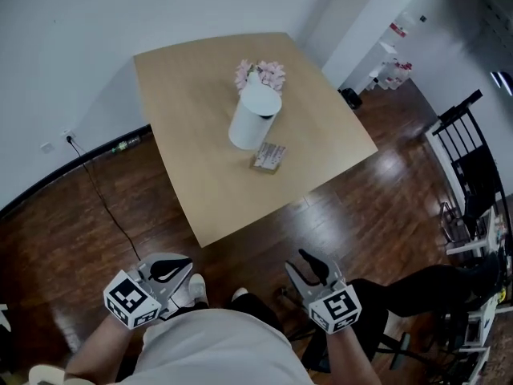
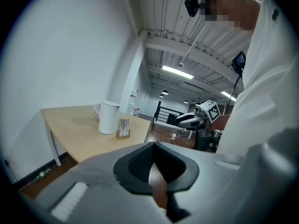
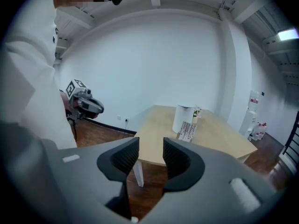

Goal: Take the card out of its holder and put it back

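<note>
The card [image 1: 269, 156] stands in a small wooden holder [image 2: 123, 135] on the light wood table [image 1: 208, 191], just in front of a white cylinder [image 1: 255, 117]. The card also shows in the right gripper view [image 3: 187, 130]. Both grippers hang low, close to the person's body and well short of the table's near corner. My left gripper [image 1: 178, 265] is shut, its tips meeting with nothing between them [image 2: 153, 146]. My right gripper [image 1: 309, 261] stands open and empty, a clear gap between its ribbed pads [image 3: 151, 148].
Pink flowers [image 1: 260, 72] sit behind the cylinder. A black cable [image 1: 100, 199] runs over the dark wood floor at the left. A black rack [image 1: 473, 159] and a dark seat [image 1: 433, 291] stand at the right. White shelves with bottles [image 1: 393, 62] are far back.
</note>
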Available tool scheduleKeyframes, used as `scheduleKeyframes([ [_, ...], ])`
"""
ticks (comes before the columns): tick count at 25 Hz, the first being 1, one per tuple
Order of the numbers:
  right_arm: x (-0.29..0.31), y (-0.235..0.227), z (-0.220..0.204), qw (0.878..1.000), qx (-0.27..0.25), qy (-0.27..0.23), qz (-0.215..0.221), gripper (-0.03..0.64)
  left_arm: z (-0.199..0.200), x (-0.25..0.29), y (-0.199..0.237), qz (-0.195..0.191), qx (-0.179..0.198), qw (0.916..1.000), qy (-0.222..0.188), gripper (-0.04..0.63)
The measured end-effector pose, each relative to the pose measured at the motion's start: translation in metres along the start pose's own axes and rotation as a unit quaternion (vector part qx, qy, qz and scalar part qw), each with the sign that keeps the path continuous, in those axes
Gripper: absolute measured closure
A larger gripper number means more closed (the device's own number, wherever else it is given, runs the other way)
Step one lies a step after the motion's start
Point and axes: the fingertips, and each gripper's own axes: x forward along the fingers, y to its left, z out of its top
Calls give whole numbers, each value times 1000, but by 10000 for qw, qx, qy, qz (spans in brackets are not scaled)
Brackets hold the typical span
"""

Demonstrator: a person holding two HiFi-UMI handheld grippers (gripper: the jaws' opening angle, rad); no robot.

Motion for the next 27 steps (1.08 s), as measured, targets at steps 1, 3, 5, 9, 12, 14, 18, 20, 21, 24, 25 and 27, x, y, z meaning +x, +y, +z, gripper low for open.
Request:
scheduleKeyframes([
  [1, -11, 10, -5, 10000, 8, 24, -9, 460, 0, 3, -5, -11, 20, 10000, -19, 591],
  [3, -32, 25, -13, 9999, 83, 36, -59, 462, 1, 12, -17, -72, 61, 9999, -62, 591],
  [5, -52, 38, -21, 9998, 142, -8, -124, 462, 3, 21, -35, -185, 144, 9997, -68, 591],
  [9, -98, 57, -39, 9996, 84, -92, -262, 462, 1, 37, -84, -481, 200, 9986, -15, 592],
  [12, -139, 66, -61, 9988, 264, -66, -416, 462, -8, 50, -126, -704, 243, 9972, 75, 592],
  [14, -164, 69, -80, 9979, 411, -60, -499, 462, -13, 57, -155, -815, 269, 9962, 117, 591],
  [18, -203, 75, -108, 9966, 533, -108, -620, 465, -25, 61, -204, -945, 305, 9949, 150, 591],
  [20, -214, 78, -117, 9963, 548, -155, -640, 466, -31, 57, -214, -891, 294, 9954, 169, 591],
  [21, -218, 78, -118, 9963, 545, -176, -642, 466, -33, 55, -215, -847, 272, 9959, 171, 591],
  [24, -228, 79, -119, 9963, 537, -229, -626, 466, -33, 49, -214, -707, 204, 9971, 176, 591],
  [25, -231, 80, -118, 9963, 546, -250, -611, 466, -31, 47, -213, -661, 205, 9974, 181, 591],
  [27, -235, 83, -116, 9963, 572, -293, -576, 466, -27, 41, -209, -564, 231, 9980, 181, 591],
])
